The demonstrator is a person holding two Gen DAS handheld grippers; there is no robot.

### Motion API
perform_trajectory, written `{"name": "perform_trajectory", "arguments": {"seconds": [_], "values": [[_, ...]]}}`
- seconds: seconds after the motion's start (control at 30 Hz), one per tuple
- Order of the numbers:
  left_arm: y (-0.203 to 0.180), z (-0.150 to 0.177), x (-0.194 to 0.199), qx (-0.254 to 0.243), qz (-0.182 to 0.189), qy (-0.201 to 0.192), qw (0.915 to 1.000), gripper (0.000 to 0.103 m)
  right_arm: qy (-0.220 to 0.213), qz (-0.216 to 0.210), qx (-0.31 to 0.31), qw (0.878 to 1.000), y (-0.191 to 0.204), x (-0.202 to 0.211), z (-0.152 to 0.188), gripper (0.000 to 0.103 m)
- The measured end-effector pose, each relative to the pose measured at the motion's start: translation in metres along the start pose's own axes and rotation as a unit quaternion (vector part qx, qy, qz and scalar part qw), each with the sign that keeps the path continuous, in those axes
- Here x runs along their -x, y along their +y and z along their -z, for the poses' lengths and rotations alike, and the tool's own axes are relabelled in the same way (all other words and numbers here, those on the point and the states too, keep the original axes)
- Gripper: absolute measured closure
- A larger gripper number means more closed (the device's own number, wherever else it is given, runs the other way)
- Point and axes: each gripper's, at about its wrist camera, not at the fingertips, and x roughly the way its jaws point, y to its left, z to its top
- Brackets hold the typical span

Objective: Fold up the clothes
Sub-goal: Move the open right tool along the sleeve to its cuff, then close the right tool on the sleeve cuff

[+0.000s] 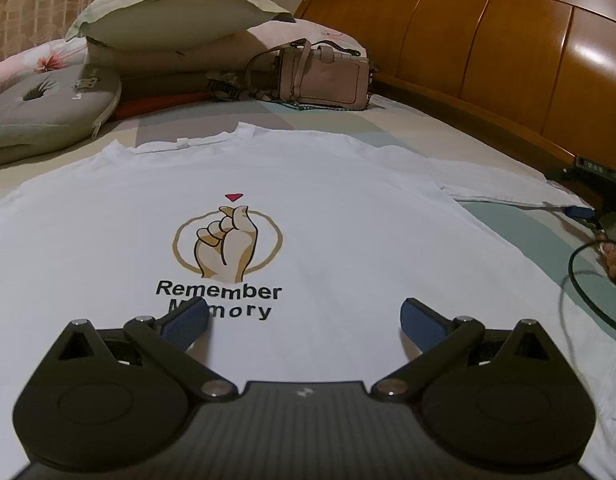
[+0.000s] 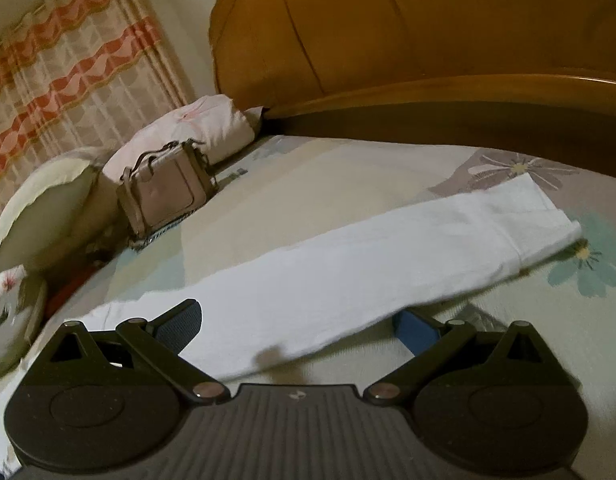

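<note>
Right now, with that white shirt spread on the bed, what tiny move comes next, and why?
Probably close the right gripper on the sleeve: its jaws stand open around the sleeve's near edge, while the T-shirt lies flat, unfolded.

A white T-shirt is seen ahead of the left gripper, printed with a tan and gold hand, a small red heart and black lettering. Blue pads are carried on black fingers. Further ahead, a dusty-pink handbag, a grey cushion and a pale green pillow are shown. Beyond the right gripper, a beige bedsheet with teal and grey flowers and an orange-striped cream curtain are seen. The headboard is glossy orange-brown wood.
</note>
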Motion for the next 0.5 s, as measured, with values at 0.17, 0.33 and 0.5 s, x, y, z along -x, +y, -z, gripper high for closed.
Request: {"name": "perform_trajectory", "arguments": {"seconds": [0.17, 0.33, 0.5], "values": [[0.0, 0.0, 0.0, 0.0, 0.001, -0.001, 1.0, 0.001, -0.018, -0.001, -0.031, 0.999, -0.005, -0.008, -0.005, 0.0], [0.001, 0.0, 0.0, 0.002, 0.002, -0.001, 1.0, 0.001, -0.033, 0.0, -0.052, 0.998, -0.008, -0.018, -0.011, 0.0], [0.002, 0.0, 0.001, 0.002, 0.002, -0.003, 1.0, 0.001, -0.037, 0.005, -0.045, 0.998, -0.007, -0.033, -0.019, 0.0]]}}
